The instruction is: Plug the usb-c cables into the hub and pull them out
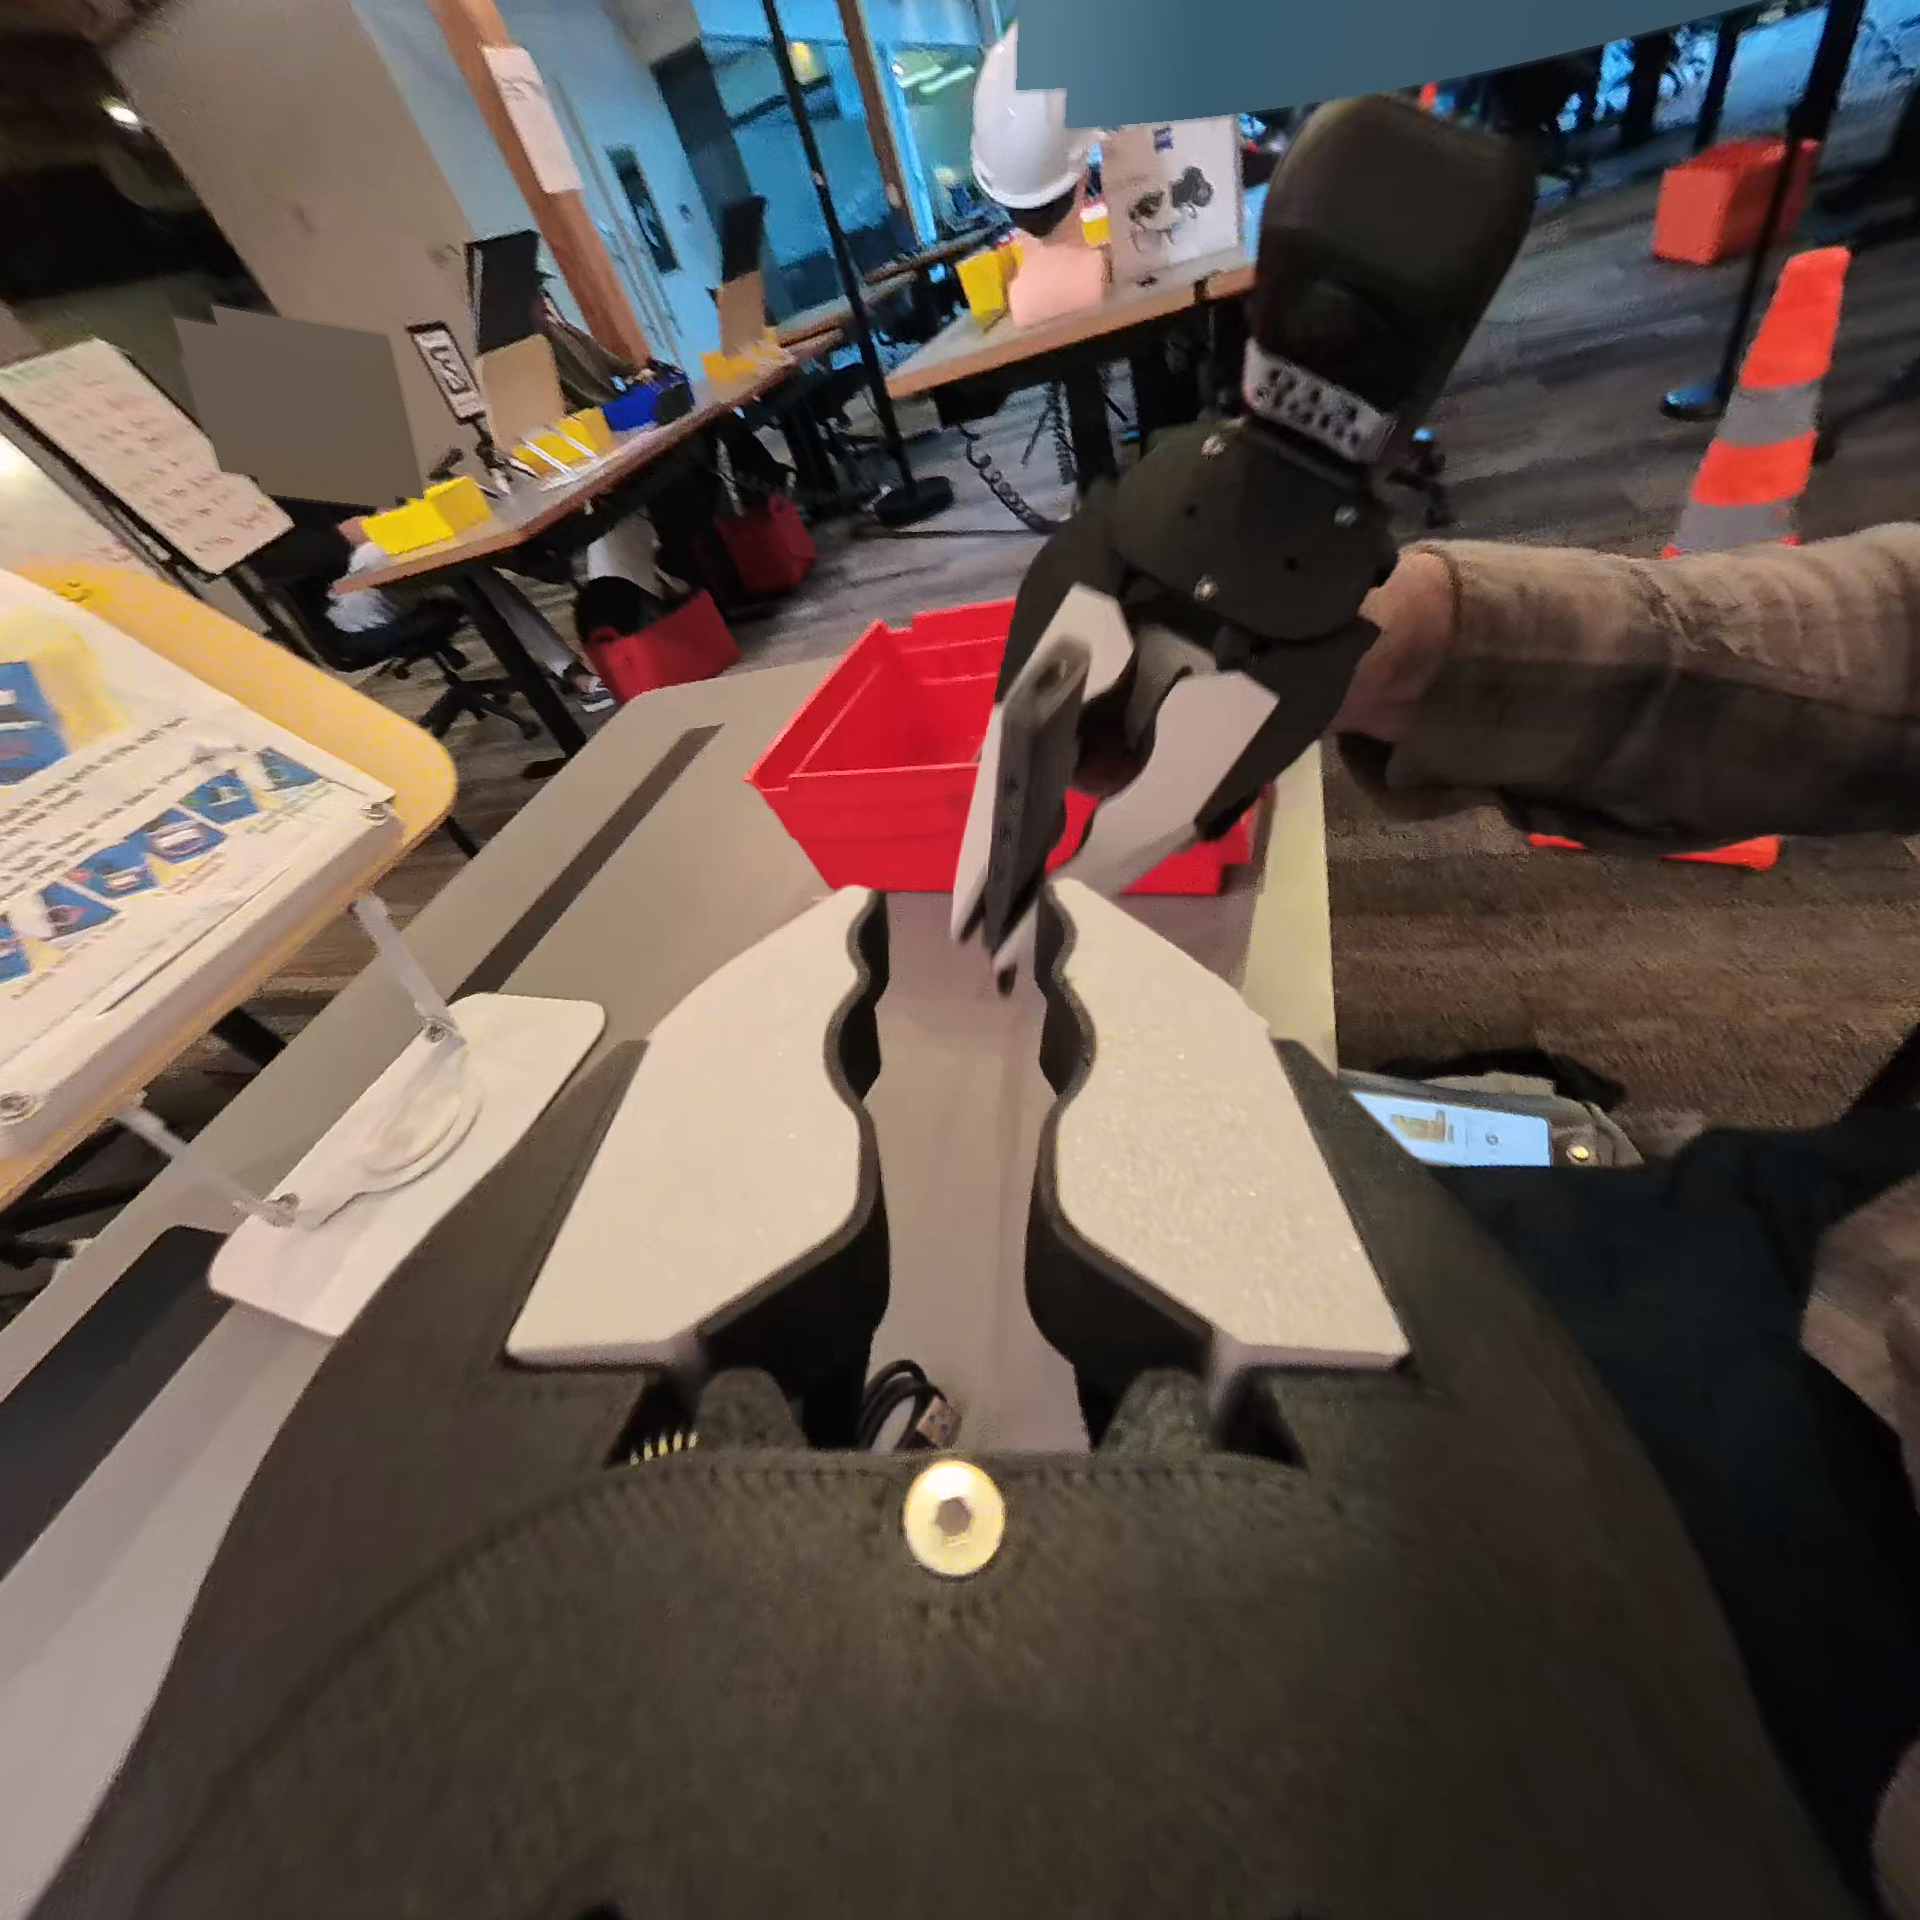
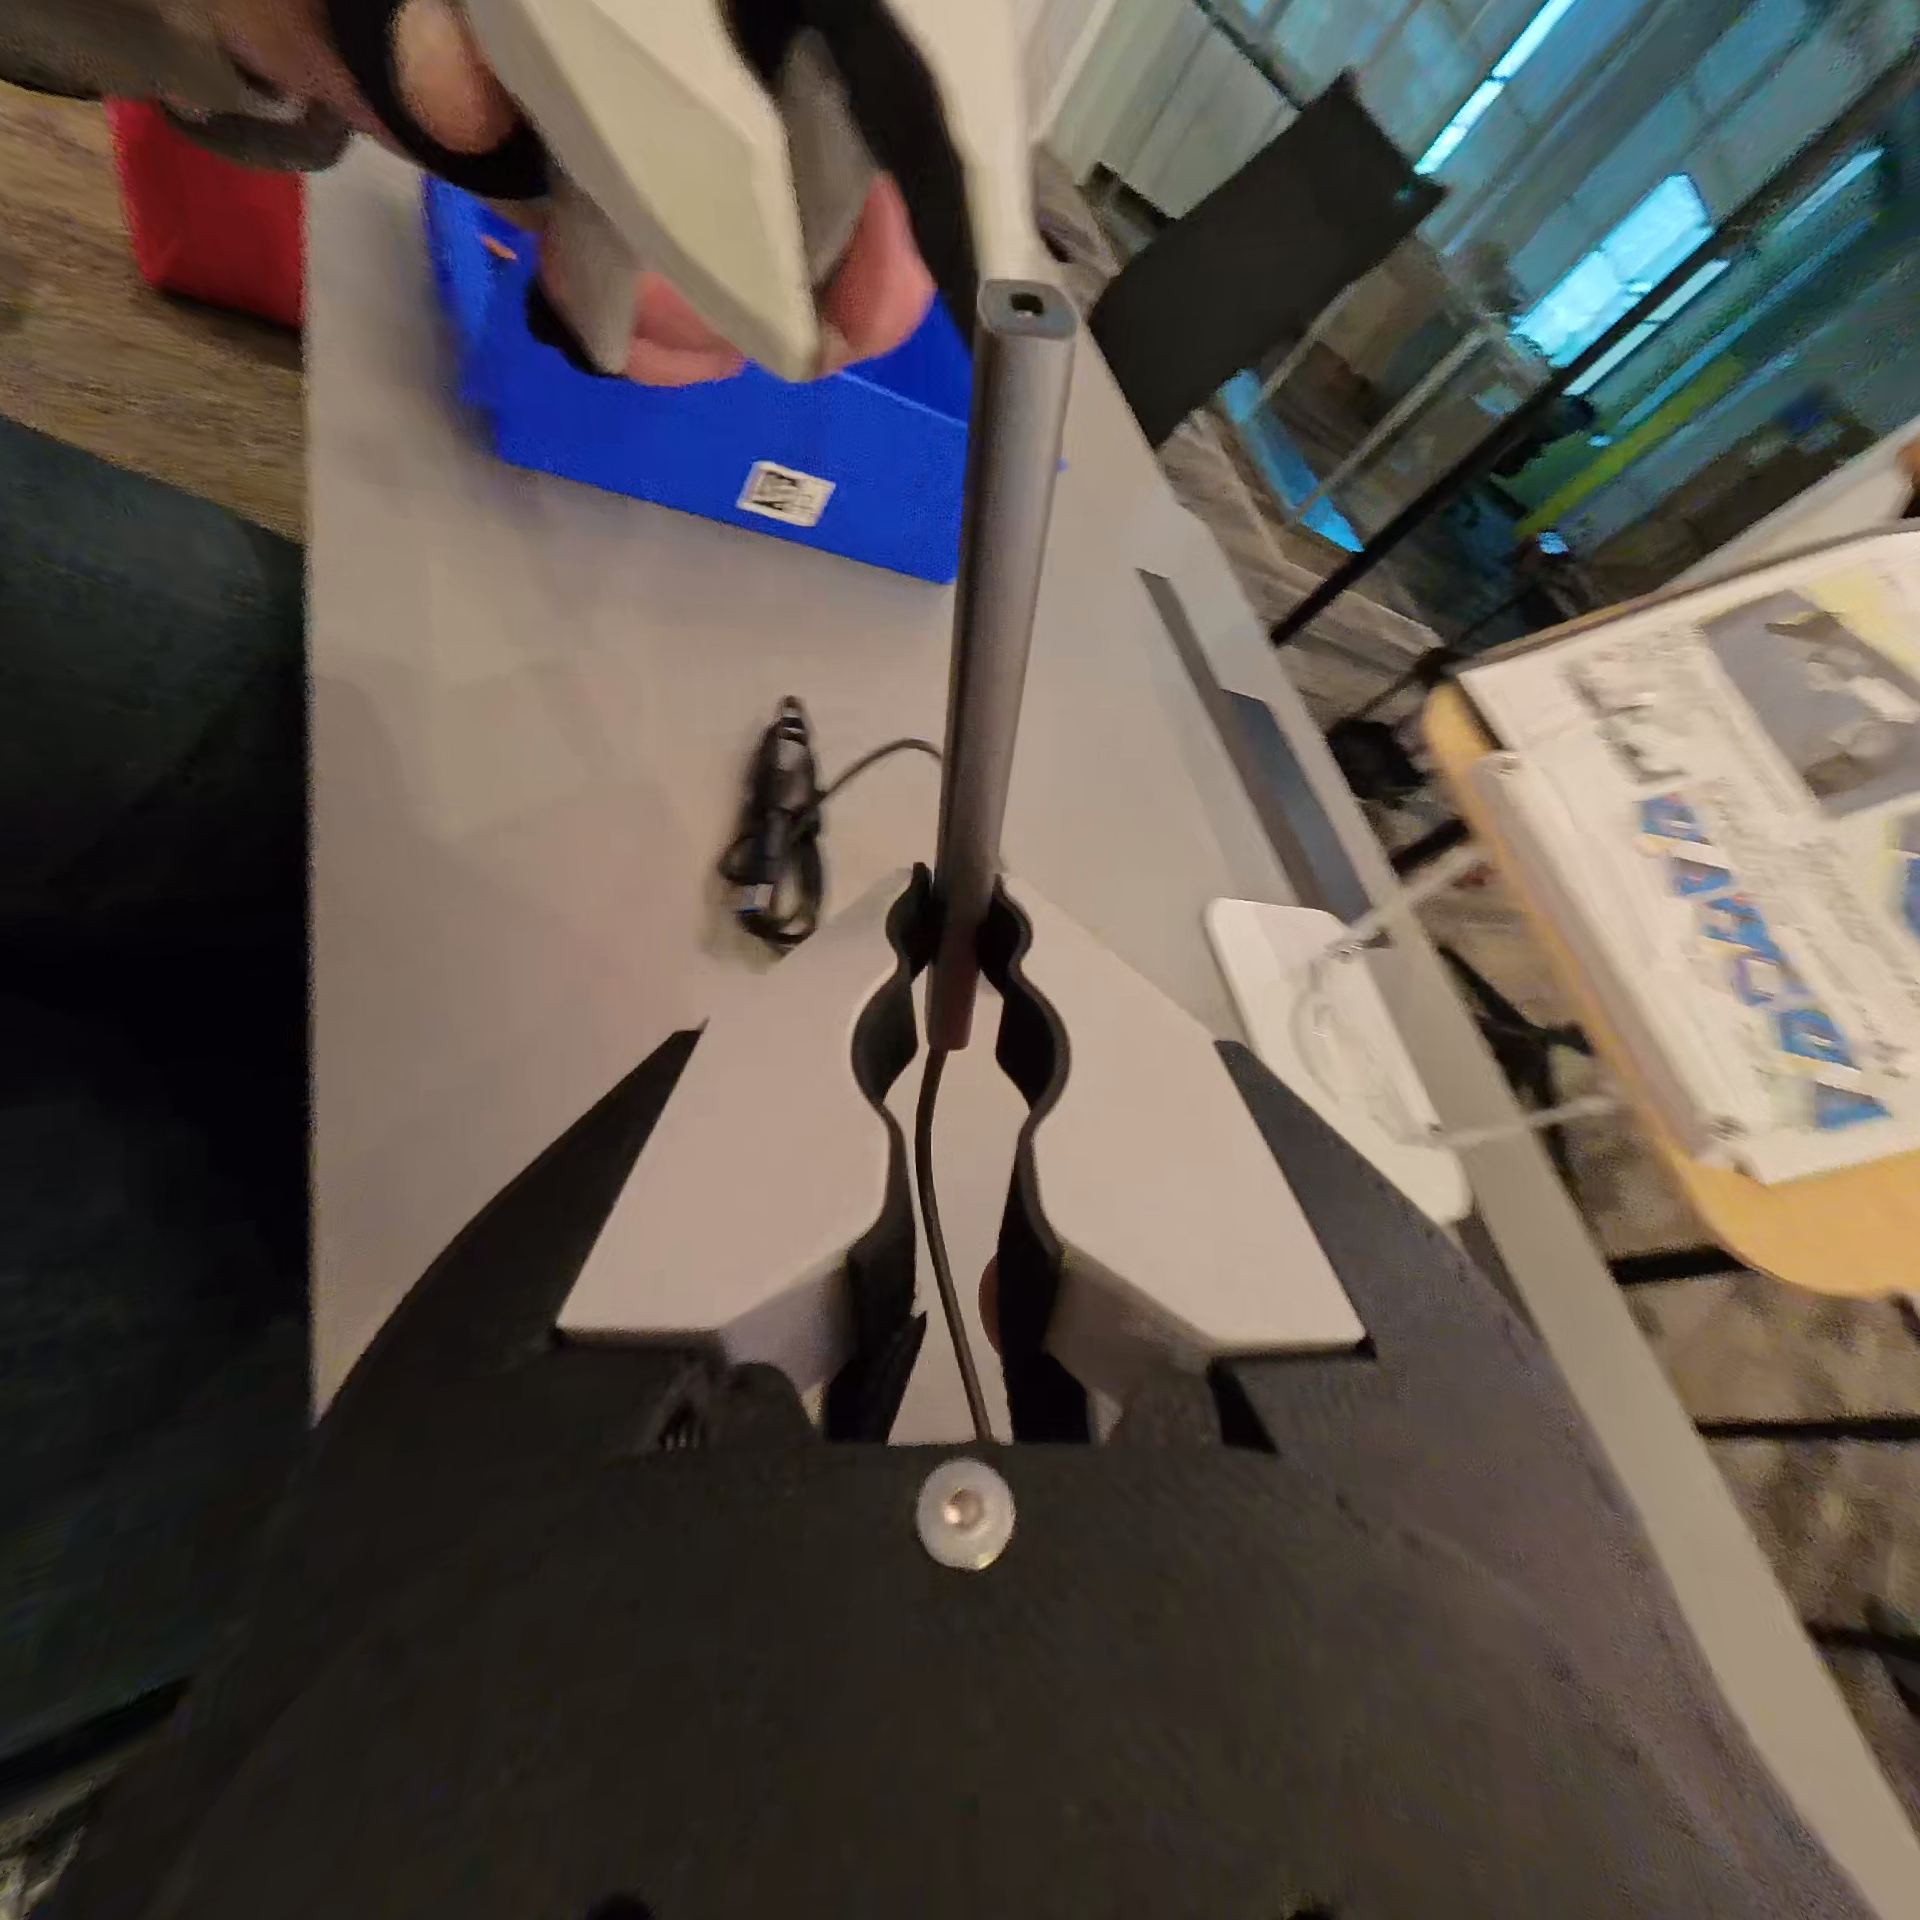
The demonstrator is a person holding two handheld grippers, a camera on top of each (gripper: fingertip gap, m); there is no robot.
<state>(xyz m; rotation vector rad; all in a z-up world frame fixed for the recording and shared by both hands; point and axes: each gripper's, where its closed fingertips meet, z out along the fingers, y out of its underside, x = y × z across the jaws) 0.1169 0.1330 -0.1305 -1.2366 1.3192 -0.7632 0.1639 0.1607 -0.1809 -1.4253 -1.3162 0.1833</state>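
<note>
The left tongs (image 1: pixel 961 1039) are open a little and hold nothing. The right tongs (image 2: pixel 956 935) are squeezed shut on one end of the long grey hub (image 2: pixel 1003 623), which sticks straight out past their tips. The hub's own thin wire (image 2: pixel 940 1195) runs back between them. The hub could tip or slip, because only its end is pinched. The cable (image 2: pixel 774 831) lies bunched on the table (image 2: pixel 520 675), just left of the right tongs' tips and untouched.
</note>
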